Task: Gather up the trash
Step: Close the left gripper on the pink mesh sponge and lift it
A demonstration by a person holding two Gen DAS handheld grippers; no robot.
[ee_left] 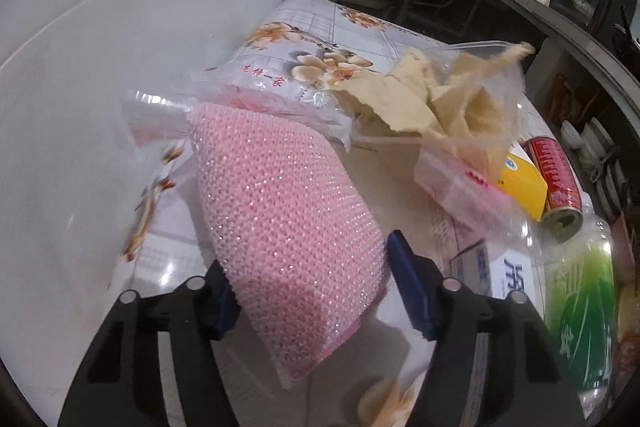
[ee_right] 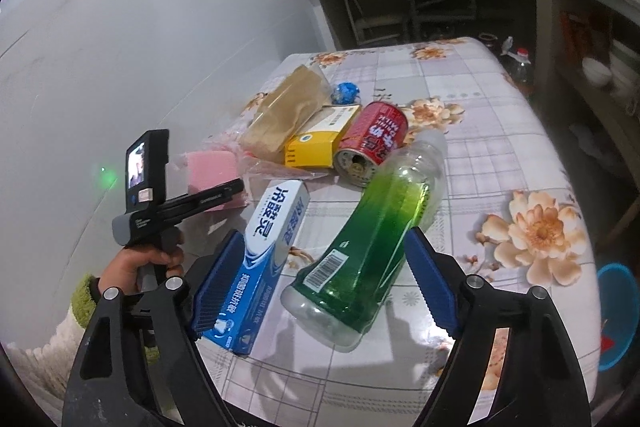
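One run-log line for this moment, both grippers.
left gripper: open around pink sponge | right gripper: open over toothpaste box and green bottle | nothing lifted yet

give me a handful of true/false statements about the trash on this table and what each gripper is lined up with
1. The pink sponge lies between the left gripper fingers. True.
2. The red can stands upright. False: it lies on its side, its end facing the camera.
3. The green bottle lies on its side in front of the right gripper. True.
4. The toothpaste box is stacked on the yellow box. False: it lies on the tablecloth, apart from the yellow box.
5. The right gripper's fingers are clamped on the bottle. False: they stand apart, short of gripping it.
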